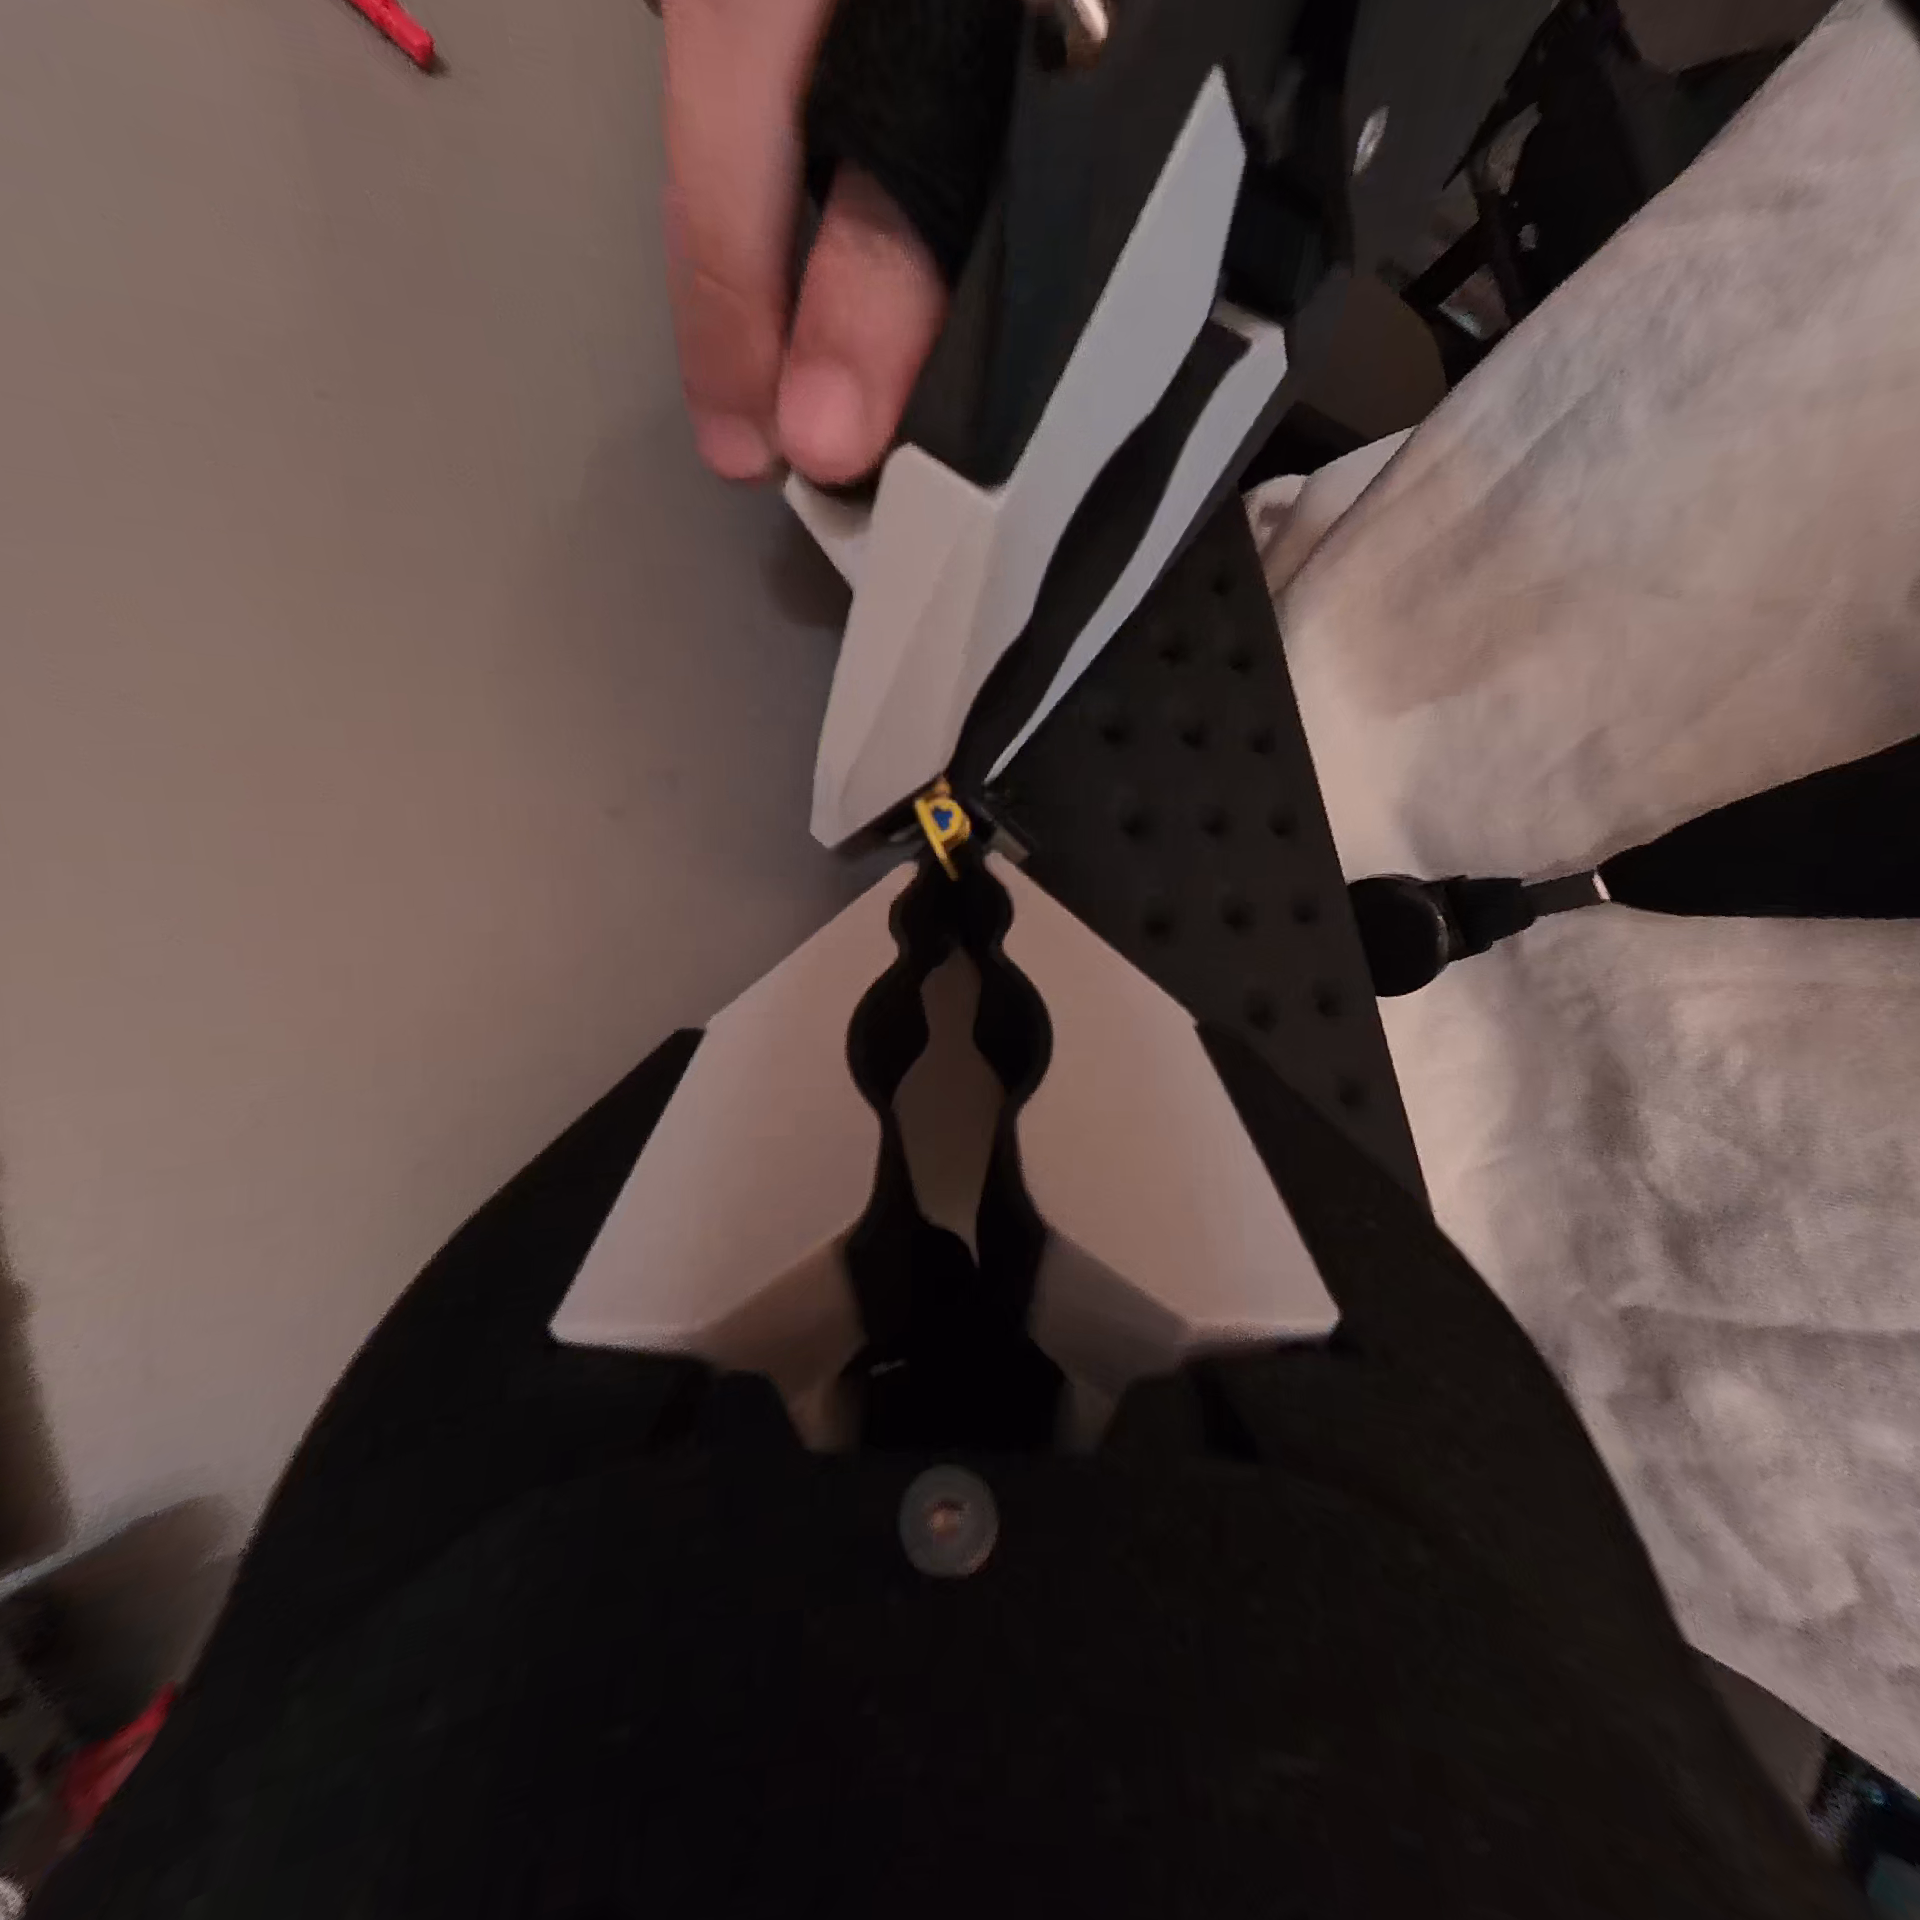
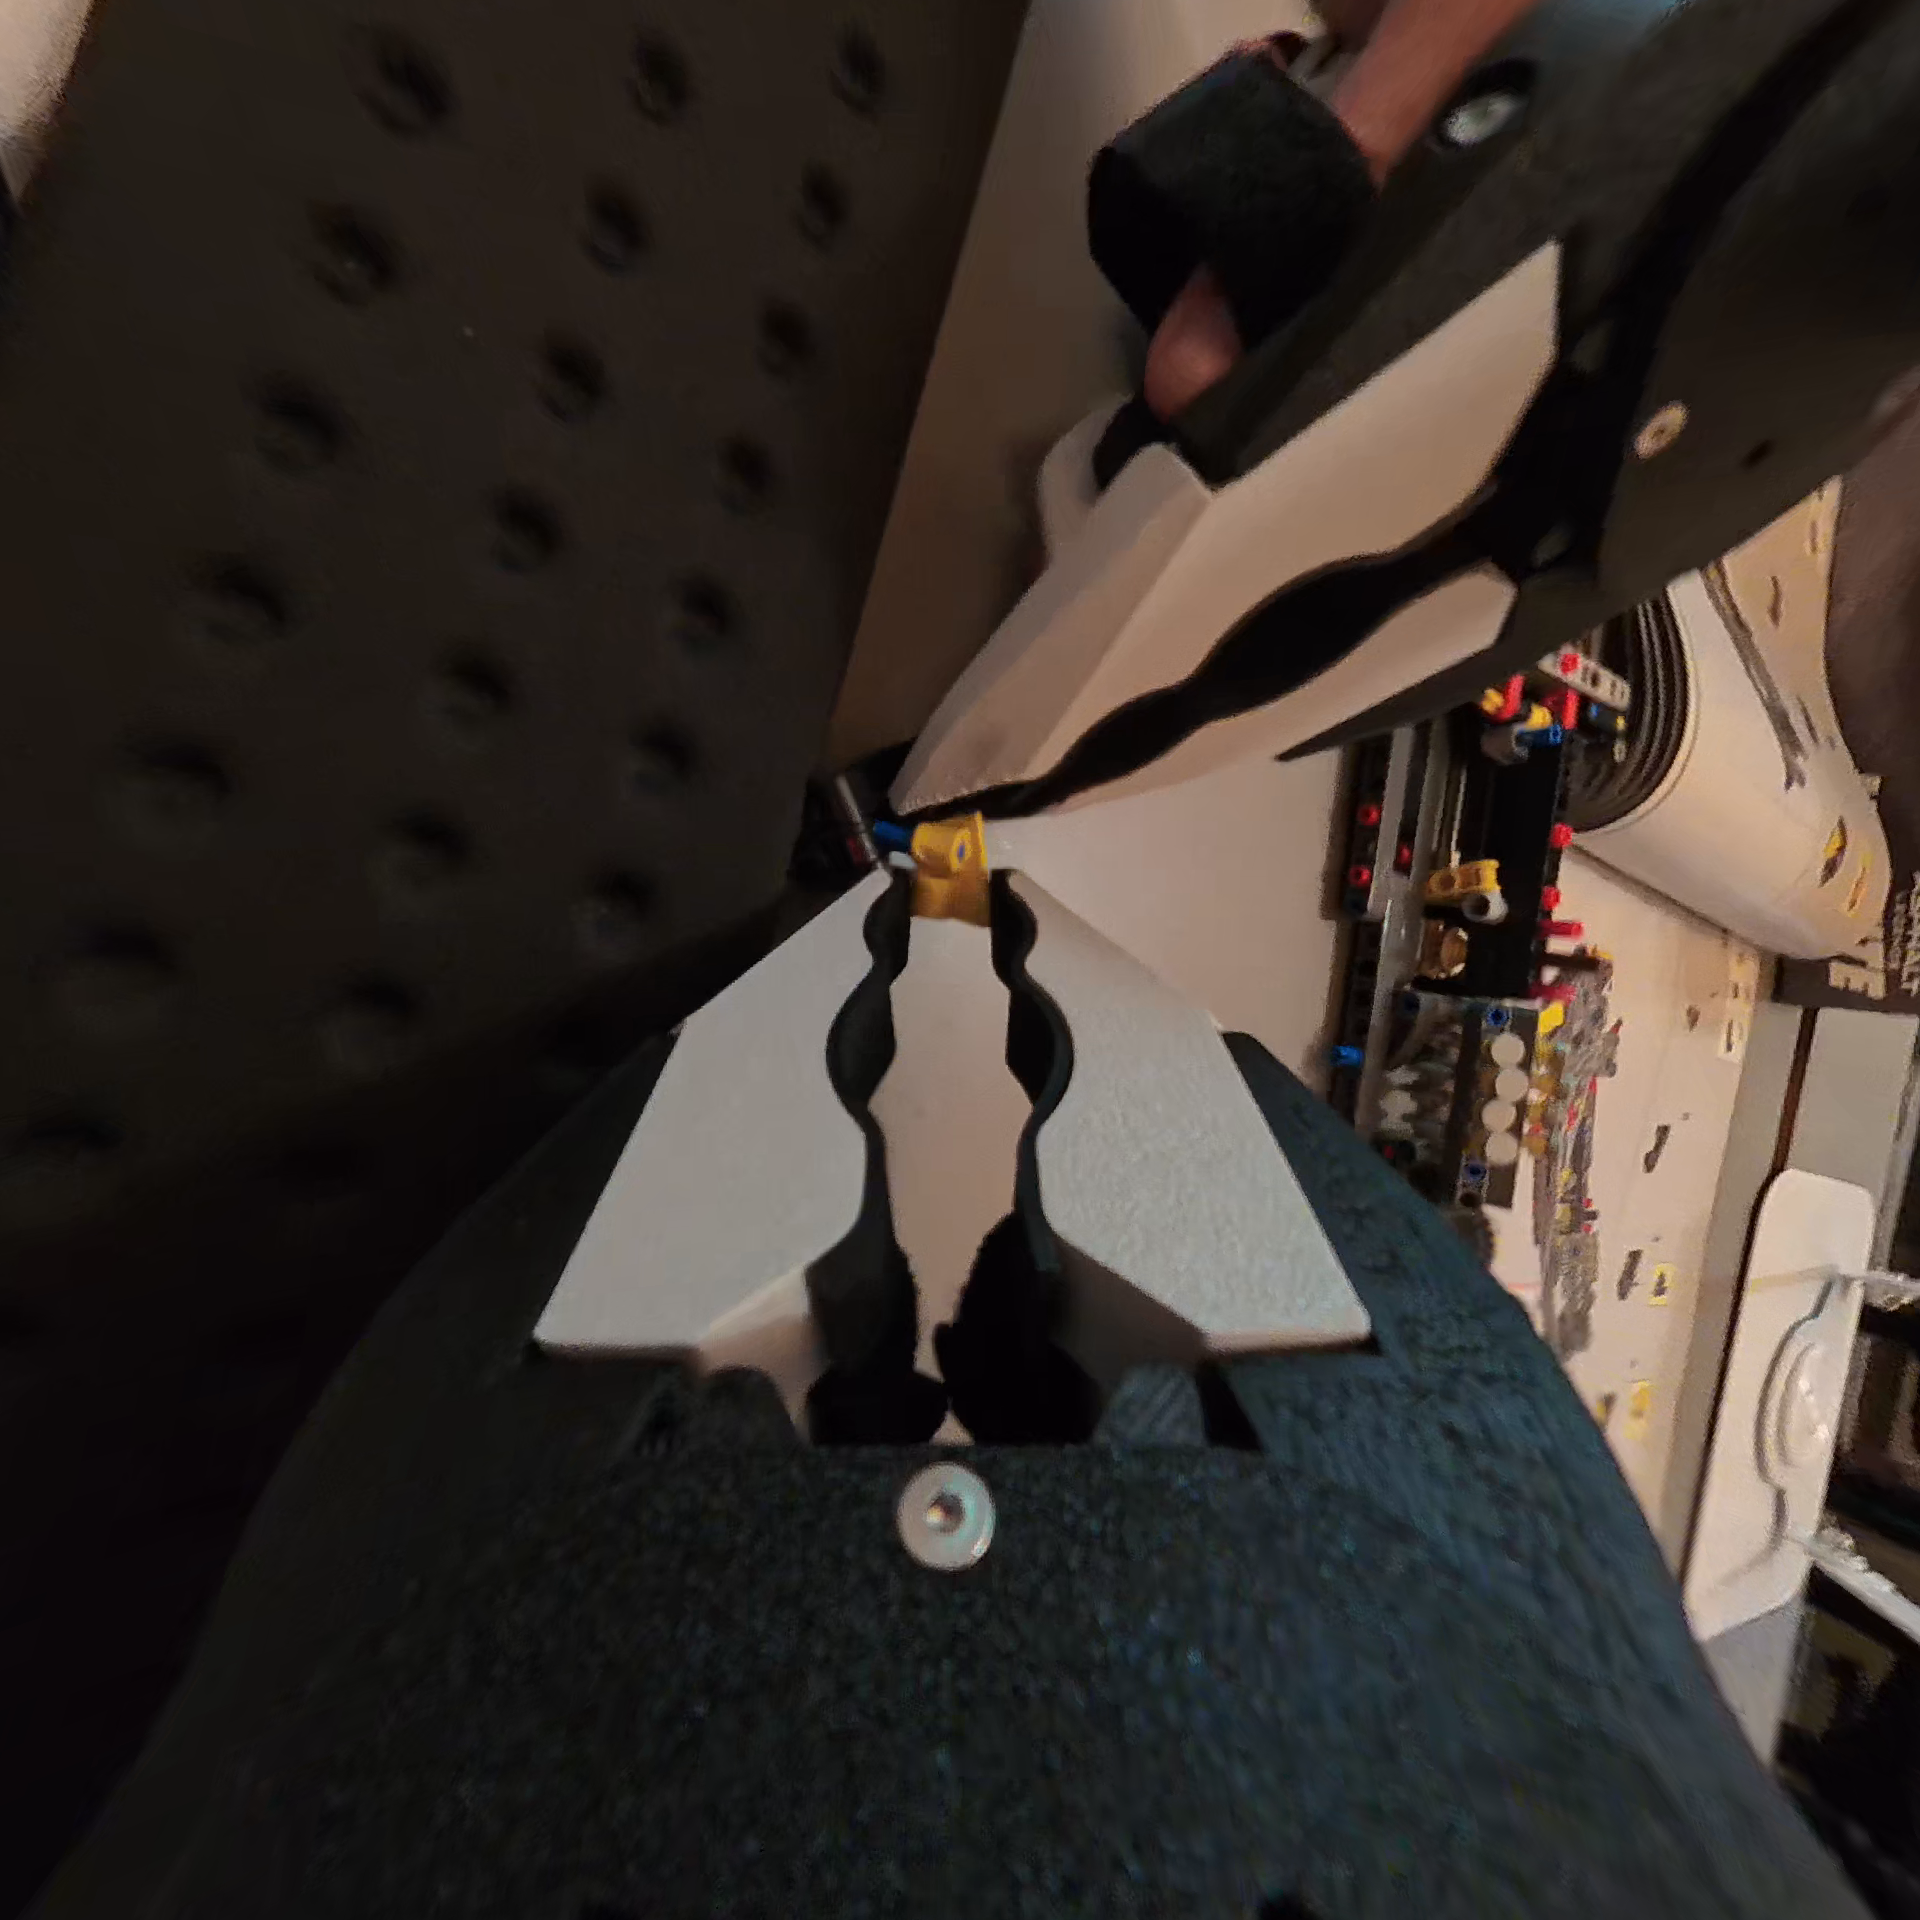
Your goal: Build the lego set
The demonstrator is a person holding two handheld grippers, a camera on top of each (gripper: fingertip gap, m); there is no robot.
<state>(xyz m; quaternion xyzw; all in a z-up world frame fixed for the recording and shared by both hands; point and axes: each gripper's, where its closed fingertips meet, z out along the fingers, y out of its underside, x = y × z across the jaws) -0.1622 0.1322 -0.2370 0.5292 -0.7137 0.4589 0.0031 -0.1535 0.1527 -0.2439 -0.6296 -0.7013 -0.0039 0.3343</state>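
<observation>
Both tongs meet tip to tip in mid-air, over the pale table [image 1: 260,727]. The piece in play is a small yellow connector [image 2: 948,864] with a blue pin [image 2: 888,830] seated in it.

Right gripper [image 2: 948,896]: clenched on the yellow connector, which sits between the very tips of its fingers; jaws stand a connector's width apart, not fully closed. Seen from the left wrist view, the same right gripper [image 1: 961,805] comes in from the far side, a hand [image 1: 790,312] behind it.

Left gripper [image 1: 951,899]: tips nearly together right at the yellow connector [image 1: 943,826]. From the right wrist view the left gripper [image 2: 914,808] looks pinched down at the blue pin's end, but blur hides the contact. I cannot tell whether it is grasping the pin, a small dark part beside it, or nothing.

A dark studded panel [image 2: 416,520] fills the left of the right view, close behind the work. On the right, well apart, the partly built model [image 2: 1475,904] lies on the table beside a curled instruction booklet [image 2: 1745,790].

Step in hand, as I judge it: a sub-assembly join, mating pin and connector between the two tongs, before anything goes onto the model.

Next move calls for: axes lined up true, steady squeeze on the right so the connector doesn't twist, a short straight push from the left. Risk: the piece pivots in the tips and drops.
</observation>
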